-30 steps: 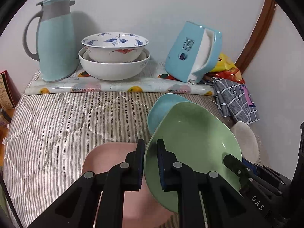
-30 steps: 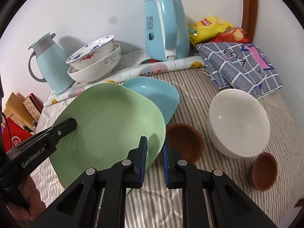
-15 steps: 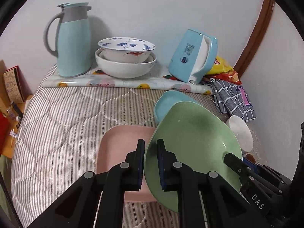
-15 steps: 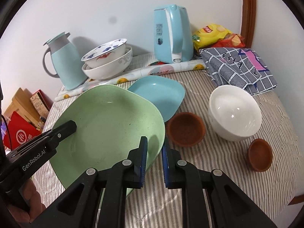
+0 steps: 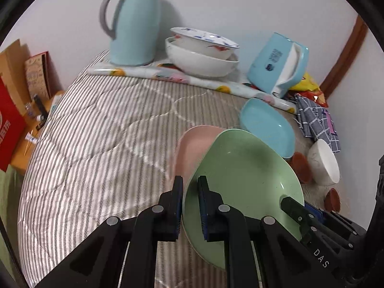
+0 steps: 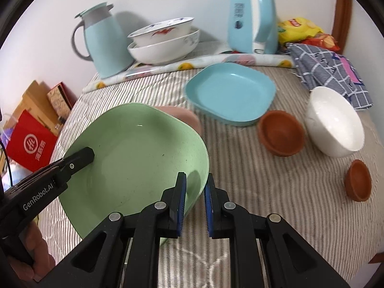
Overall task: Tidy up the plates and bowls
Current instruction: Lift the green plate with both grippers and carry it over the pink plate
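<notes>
Left gripper (image 5: 190, 187) marked "GenRobot.AI", right gripper (image 6: 194, 183) "DAS"; both jaws clamped on one green plate (image 6: 136, 158); two terracotta bowls (image 6: 280, 135).

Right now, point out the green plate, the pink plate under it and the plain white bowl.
Pale green square plate (image 6: 134, 158): right wrist view, inner floor.
Pink plate (image 5: 192, 144): left wrist view, exposed rim area.
Plain white round bowl (image 6: 336, 122): right wrist view, inside wall.

Left gripper (image 5: 190, 202) nearly closed, angled downward; right gripper (image 6: 194, 200) likewise, apparently clamping something
</notes>
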A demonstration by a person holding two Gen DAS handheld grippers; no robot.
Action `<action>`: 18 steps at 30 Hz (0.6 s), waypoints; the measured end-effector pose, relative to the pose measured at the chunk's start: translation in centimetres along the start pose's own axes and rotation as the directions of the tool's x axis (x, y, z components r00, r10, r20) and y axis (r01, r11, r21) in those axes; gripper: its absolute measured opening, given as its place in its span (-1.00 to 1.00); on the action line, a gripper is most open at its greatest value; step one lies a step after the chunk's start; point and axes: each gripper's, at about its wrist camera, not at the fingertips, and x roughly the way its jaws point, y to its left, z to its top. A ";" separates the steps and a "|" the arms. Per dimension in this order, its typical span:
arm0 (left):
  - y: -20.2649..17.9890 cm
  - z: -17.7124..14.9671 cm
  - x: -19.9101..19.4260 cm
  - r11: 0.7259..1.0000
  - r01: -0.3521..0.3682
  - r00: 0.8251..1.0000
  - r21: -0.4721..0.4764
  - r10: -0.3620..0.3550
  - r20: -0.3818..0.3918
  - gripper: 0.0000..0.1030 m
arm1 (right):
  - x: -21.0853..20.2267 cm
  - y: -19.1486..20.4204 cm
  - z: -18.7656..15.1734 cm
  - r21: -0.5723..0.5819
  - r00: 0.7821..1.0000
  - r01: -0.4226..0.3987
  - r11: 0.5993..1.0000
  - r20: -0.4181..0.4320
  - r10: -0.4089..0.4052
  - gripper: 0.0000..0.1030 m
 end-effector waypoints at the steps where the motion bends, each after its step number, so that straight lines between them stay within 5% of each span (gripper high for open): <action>1: 0.3 0.0 0.2 1.000 -0.003 1.000 -0.004 0.003 -0.002 -0.75 | 0.2 0.3 0.0 -0.005 1.000 -0.002 1.000 -0.004 0.001 -0.72; 18: 1.4 1.2 4.5 1.000 -0.003 0.999 -0.021 0.002 -0.039 -0.76 | 4.5 1.7 2.6 -0.086 0.995 0.098 0.991 -0.010 -0.100 -0.74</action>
